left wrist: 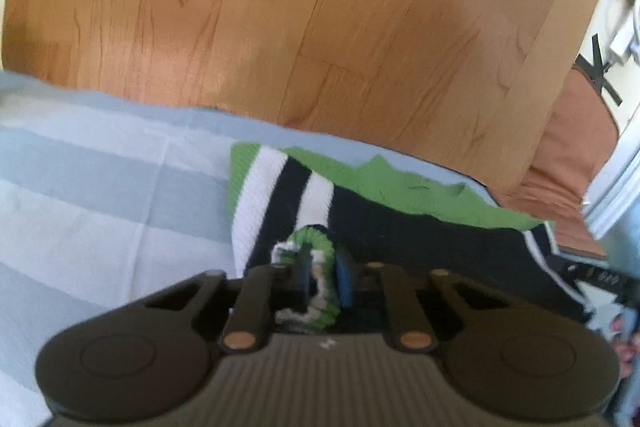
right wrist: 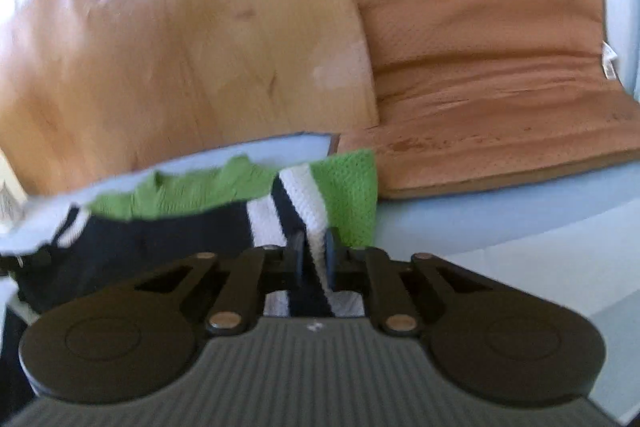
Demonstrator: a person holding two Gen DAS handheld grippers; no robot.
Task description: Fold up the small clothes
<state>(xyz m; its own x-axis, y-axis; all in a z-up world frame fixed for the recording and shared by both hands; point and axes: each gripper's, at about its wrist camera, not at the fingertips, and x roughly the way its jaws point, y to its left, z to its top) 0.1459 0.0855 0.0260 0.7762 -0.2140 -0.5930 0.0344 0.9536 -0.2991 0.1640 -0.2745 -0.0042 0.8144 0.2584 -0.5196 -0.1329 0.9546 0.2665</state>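
Green, navy and white striped garment (left wrist: 360, 195) lies at lower centre of both frames on a pale blue-and-white cloth (left wrist: 100, 187) — wooden floor (left wrist: 280, 7) beyond. Left tongs (left wrist: 322, 277) clamped on its bunched green cuff; right tongs (right wrist: 314, 255) pinch its striped edge.

The support was a soft surface under a pale blue and white striped cloth (left wrist: 104, 163), looked like a bed or padded top but I couldn't say which. Lying flat on it was a small knit garment (left wrist: 400, 215), green with navy and white stripes, sitting close to the far edge of the cloth. Past that edge was a wood-look laminate floor (left wrist: 280, 7), and a brown padded mat (right wrist: 480, 67) lay on it off to one side.
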